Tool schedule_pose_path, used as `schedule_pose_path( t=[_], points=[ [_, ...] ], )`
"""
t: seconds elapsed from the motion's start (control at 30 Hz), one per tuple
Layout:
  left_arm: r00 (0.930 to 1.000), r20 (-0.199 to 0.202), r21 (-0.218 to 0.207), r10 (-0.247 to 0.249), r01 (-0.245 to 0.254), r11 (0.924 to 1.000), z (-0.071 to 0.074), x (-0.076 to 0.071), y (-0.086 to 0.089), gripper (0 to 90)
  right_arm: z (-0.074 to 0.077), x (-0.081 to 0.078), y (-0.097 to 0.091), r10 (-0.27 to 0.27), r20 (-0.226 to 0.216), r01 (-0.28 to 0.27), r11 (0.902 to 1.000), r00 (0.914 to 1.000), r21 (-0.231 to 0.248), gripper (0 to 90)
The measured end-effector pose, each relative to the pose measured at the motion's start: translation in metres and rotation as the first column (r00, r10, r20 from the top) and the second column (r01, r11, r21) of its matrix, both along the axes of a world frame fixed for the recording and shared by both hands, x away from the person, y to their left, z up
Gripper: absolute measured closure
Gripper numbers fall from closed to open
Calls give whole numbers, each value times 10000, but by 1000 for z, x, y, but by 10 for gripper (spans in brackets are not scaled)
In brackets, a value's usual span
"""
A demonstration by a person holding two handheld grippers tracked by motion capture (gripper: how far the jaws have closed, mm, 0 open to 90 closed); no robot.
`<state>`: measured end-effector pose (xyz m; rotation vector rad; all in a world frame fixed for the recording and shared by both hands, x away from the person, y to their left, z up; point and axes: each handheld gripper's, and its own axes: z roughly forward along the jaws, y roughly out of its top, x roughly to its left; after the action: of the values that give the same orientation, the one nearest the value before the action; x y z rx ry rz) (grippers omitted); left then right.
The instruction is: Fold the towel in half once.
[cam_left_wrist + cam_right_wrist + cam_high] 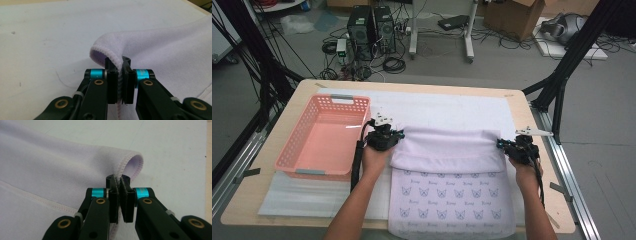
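Observation:
A pale lilac towel (447, 170) with small printed motifs lies on the table, its far edge folded back toward me in a plain band. My left gripper (388, 134) is shut on the towel's left far corner; the stitched hem (120, 72) runs between its pads in the left gripper view. At the right far corner my right gripper (508, 145) is shut on the towel too, with the hem (119, 185) pinched between the jaws and curling over just beyond them. Both corners are lifted a little off the white mat (452, 107).
A pink plastic basket (292, 150) stands empty at the left of the table, close to my left hand. The white mat covers most of the wooden tabletop (522, 107). Black frame legs, cables and computer cases stand on the floor beyond.

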<state>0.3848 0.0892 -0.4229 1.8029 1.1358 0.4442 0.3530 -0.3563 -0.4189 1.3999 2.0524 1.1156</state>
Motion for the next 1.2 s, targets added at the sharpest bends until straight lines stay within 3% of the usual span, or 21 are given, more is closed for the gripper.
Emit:
schedule_pose_path(
  t=[0.17,0.33,0.4,0.47,0.53,0.63,0.77,0.87,1.0,1.07,1.17,1.2],
  points=[
    [9996,87,-483,281,-277,9984,-2,10,1,850,-6,16,0,-270,-139,273,9994,9995,194,868],
    [9995,-248,-416,202,-212,9989,-10,12,2,836,-14,24,2,-462,-254,471,9982,9986,365,864],
    [9991,-328,-509,256,-273,9983,-8,11,2,741,-17,25,4,-564,-327,573,9980,9979,279,800],
    [9994,-318,-511,118,-134,9986,-6,8,3,697,-17,24,5,-753,-374,773,9955,9965,552,610],
    [9996,-298,-509,-21,5,9987,-4,5,3,659,-13,21,3,-728,-345,747,9955,9967,586,606],
    [9994,-267,-626,-209,192,9979,-4,-4,2,635,-5,15,0,-587,-209,598,9968,9981,527,606],
    [9983,-370,-455,-445,428,9980,-9,-14,1,633,2,6,1,-277,-219,286,9987,9994,430,605],
    [9977,-429,-559,-522,498,9972,-13,-22,2,631,1,1,3,130,-464,-117,9995,9988,288,618],
    [9913,-1008,-296,-846,820,9962,-15,-27,0,587,-8,-3,7,572,-855,-567,9984,9947,76,646],
    [9928,-854,-142,-838,829,9965,-14,-32,0,590,-13,-5,9,731,-1125,-740,9973,9910,-40,667],
    [9884,-1123,362,-1019,1065,9936,-20,-38,-1,671,-19,-9,10,883,-1306,-911,9957,9875,-153,775],
    [9860,-1273,479,-1075,1143,9923,-21,-39,-1,759,-20,-10,9,964,-1390,-991,9950,9856,-129,821]
  ],
)
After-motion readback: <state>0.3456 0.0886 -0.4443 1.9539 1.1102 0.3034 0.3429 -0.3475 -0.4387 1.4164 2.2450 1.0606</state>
